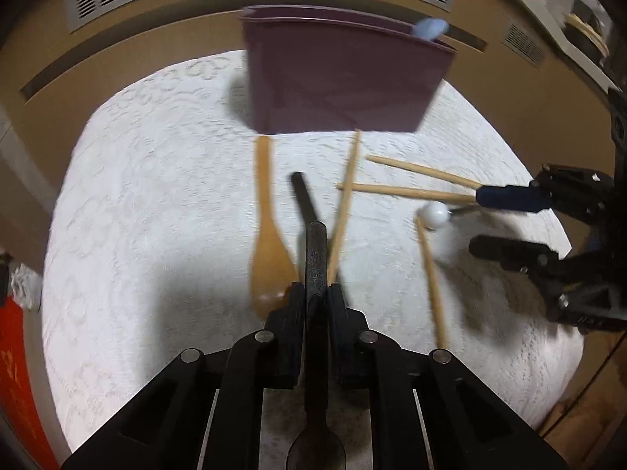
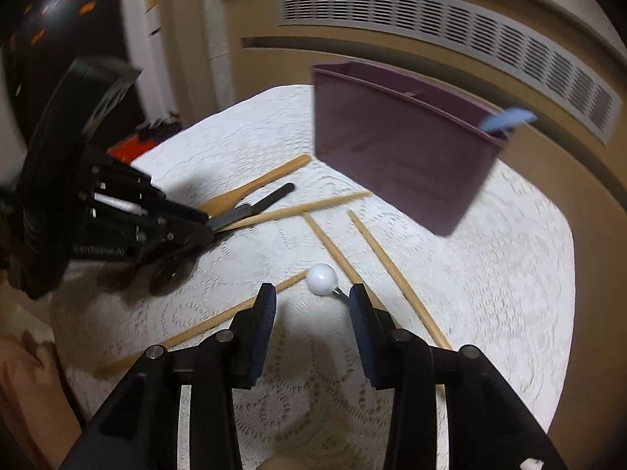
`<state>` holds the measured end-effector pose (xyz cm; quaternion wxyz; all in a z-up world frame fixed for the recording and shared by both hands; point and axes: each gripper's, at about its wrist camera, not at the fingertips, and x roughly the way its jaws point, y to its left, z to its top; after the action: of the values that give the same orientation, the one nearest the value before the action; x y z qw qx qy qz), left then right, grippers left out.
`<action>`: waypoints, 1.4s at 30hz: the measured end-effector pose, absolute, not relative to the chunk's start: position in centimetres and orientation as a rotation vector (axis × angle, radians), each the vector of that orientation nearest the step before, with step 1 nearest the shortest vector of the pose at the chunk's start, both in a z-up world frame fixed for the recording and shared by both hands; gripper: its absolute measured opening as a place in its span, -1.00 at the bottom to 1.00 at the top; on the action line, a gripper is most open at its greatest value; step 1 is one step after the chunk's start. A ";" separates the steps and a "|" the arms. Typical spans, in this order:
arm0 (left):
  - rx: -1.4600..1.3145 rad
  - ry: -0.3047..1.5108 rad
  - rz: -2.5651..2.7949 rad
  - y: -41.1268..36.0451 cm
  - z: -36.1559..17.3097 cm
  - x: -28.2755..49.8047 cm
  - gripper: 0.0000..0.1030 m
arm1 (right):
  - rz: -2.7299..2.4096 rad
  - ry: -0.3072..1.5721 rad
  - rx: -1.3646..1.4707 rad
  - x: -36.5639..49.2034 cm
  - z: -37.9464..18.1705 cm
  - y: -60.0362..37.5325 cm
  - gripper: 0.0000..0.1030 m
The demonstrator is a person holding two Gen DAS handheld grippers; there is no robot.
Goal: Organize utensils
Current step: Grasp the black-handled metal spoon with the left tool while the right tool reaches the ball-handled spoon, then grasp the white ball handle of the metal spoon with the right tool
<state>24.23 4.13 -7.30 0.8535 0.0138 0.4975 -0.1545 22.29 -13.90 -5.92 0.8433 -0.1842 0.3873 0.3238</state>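
Note:
My left gripper [image 1: 315, 293] is shut on the black handle [image 1: 316, 250] of a metal spoon, whose bowl shows behind the fingers. Beside it lie a wooden spoon [image 1: 270, 254] and another black handle [image 1: 303, 192]. Several wooden chopsticks [image 1: 407, 192] are scattered on the white lace tablecloth [image 1: 156, 196]. A purple caddy [image 1: 341, 78] stands at the far side with a pale blue utensil [image 1: 431, 28] in its right end. My right gripper [image 2: 313, 301] is open, and a white ball-ended utensil [image 2: 321, 279] lies on the cloth just ahead of its fingertips. The left gripper [image 2: 196, 227] shows at left.
The round table's edge [image 2: 564, 313] curves close on the right, and the caddy [image 2: 407, 156] sits near the far edge. A wall with a vent grille [image 2: 431, 27] is behind. A red object [image 1: 15, 372] sits below the table on the left.

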 end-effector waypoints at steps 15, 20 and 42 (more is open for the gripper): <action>-0.044 1.143 -0.384 4.6 -8.3 25.0 -0.73 | 0.667 0.970 -0.362 26.0 -8.7 -13.3 -0.53; -0.027 1.146 -0.375 4.2 -8.3 25.6 -0.73 | 0.626 0.951 -0.286 25.5 -7.8 -14.1 -0.56; -0.055 0.680 -0.338 4.6 4.1 19.4 -0.79 | 0.586 0.705 -0.040 19.7 3.6 -17.6 -0.61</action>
<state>19.40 4.58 4.12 0.9285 -0.0270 0.3318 -0.1648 19.75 -17.60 3.57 0.8966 -0.0191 0.3401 0.2830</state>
